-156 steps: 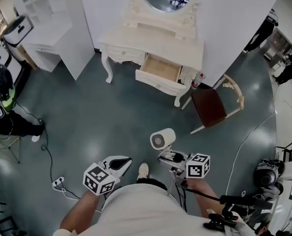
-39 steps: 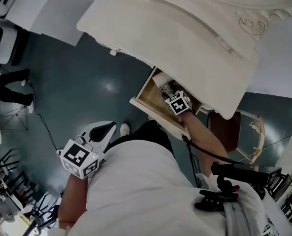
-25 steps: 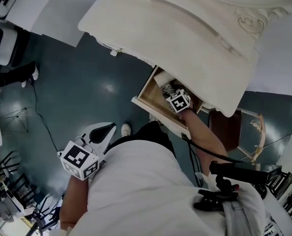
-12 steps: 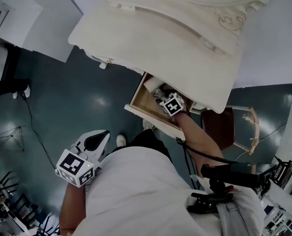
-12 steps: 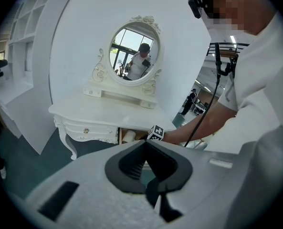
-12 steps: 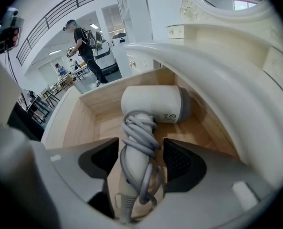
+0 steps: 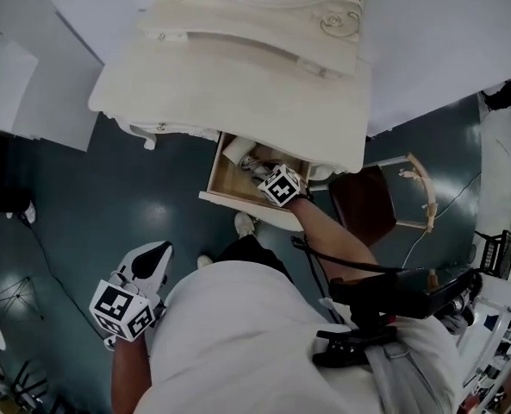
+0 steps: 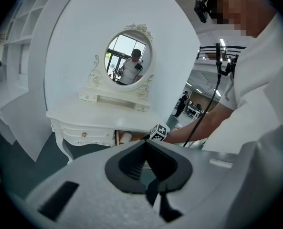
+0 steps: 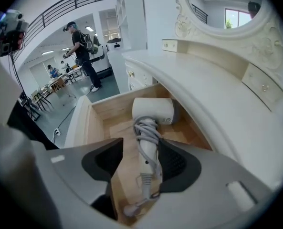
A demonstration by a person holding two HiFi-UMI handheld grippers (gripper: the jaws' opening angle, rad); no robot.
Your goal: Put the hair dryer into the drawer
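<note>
— What's the left gripper (image 7: 154, 260) doing?

— It hangs low at the person's side, over the floor (image 7: 91, 197). Its jaws are drawn together with nothing in them.

— And the other one?

— The right gripper (image 7: 268, 175) is above the open drawer (image 7: 229, 202), pointing steeply down into it. Its jaws stand apart, though they have just been closing a little. The dryer's handle shows in the gap between them, but the pads aren't pressing on it.

— So where's the dryer?

— The dryer (image 9: 152, 110) lies flat on the drawer's wooden bottom, head toward the back and handle toward the front. Its cord (image 9: 148, 128) is wound round the handle.

— And beyond that?

— The white table (image 7: 238, 84) overhangs the back of the drawer, with the oval mirror (image 8: 130, 60) standing on top. A chair (image 7: 363, 205) with a dark seat sits just beside the table.
</note>
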